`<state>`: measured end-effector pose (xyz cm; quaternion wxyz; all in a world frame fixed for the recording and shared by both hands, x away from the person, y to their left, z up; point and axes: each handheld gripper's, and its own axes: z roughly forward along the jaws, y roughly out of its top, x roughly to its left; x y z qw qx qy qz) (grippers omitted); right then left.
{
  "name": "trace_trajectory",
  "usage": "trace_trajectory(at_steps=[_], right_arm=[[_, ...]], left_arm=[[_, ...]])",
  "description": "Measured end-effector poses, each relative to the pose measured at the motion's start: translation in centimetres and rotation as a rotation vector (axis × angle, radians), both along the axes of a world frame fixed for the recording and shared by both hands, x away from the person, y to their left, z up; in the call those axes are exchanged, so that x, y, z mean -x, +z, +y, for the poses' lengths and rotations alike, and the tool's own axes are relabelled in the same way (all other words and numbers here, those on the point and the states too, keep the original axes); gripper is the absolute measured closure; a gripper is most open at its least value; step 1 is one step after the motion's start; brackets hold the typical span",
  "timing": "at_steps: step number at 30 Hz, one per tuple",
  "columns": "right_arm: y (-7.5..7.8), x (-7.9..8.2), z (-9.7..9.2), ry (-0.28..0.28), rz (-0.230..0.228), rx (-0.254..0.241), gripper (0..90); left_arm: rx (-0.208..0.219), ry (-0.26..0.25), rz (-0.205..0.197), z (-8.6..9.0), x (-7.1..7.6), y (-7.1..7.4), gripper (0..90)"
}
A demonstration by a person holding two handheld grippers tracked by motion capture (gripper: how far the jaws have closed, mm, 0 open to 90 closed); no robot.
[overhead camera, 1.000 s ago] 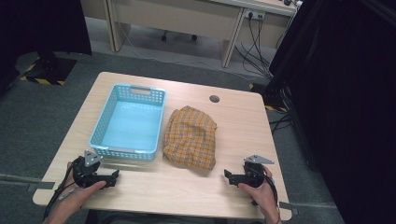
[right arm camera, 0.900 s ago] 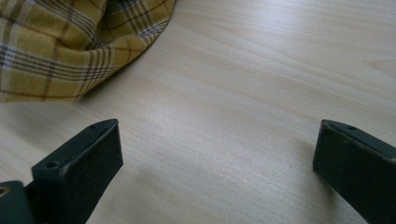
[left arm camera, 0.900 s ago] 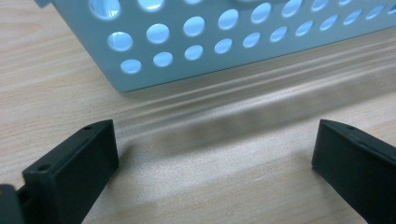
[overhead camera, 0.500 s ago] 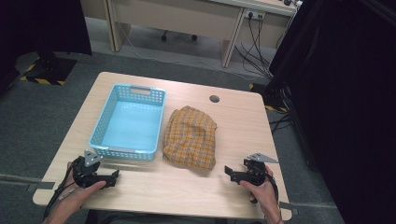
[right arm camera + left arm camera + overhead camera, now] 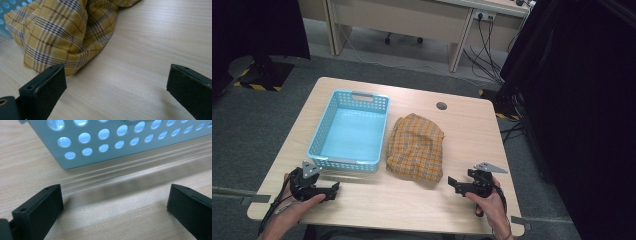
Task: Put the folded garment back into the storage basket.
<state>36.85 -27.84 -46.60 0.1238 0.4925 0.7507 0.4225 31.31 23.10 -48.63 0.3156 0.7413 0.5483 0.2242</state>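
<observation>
A yellow plaid cloth [image 5: 416, 146] lies crumpled at the middle of the wooden table [image 5: 462, 130], right of a light blue perforated basket [image 5: 319, 137] that holds nothing. My left gripper [image 5: 334, 189] rests near the front left edge, just in front of the basket's near wall [image 5: 120, 140], jaws wide apart with bare wood between them [image 5: 113, 202]. My right gripper [image 5: 452, 183] sits at the front right, open, pointing toward the cloth's near corner [image 5: 62, 37], a short gap away [image 5: 116, 87].
A small round grommet hole [image 5: 441, 106] sits at the table's far edge. Desks, cables and a dark curtain stand beyond and to the right of the table. Bare wood lies along the front between my two hands.
The right gripper has shifted slightly; the left hand, the cloth and the basket stay put.
</observation>
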Motion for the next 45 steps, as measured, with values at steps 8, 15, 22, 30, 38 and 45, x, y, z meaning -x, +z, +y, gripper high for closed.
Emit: trace_trajectory(at_steps=[8,15,22,30,38,45], right_arm=[[0.5,-0.5,0.6,0.013,0.001,-0.033,3.7],[0.9,-0.9,1.4,0.031,0.002,-0.067,4.2],[1.2,-1.2,2.1,0.046,0.011,-0.102,4.6],[1.5,-2.0,2.5,0.052,0.014,-0.136,5.3],[1.9,-2.8,3.2,0.067,0.018,-0.172,5.5],[2.4,-3.6,3.7,0.068,0.021,-0.201,5.7]], left_arm=[[0.0,0.0,0.0,0.0,0.0,0.0,0.0],[0.0,0.0,0.0,0.0,0.0,0.0,0.0],[0.0,0.0,0.0,0.0,0.0,0.0,0.0],[0.0,-0.001,0.0,0.0,0.0,0.0,0.0],[0.0,-0.001,0.0,0.0,0.0,0.0,0.0],[0.0,-0.003,0.0,0.0,0.0,0.0,0.0]])
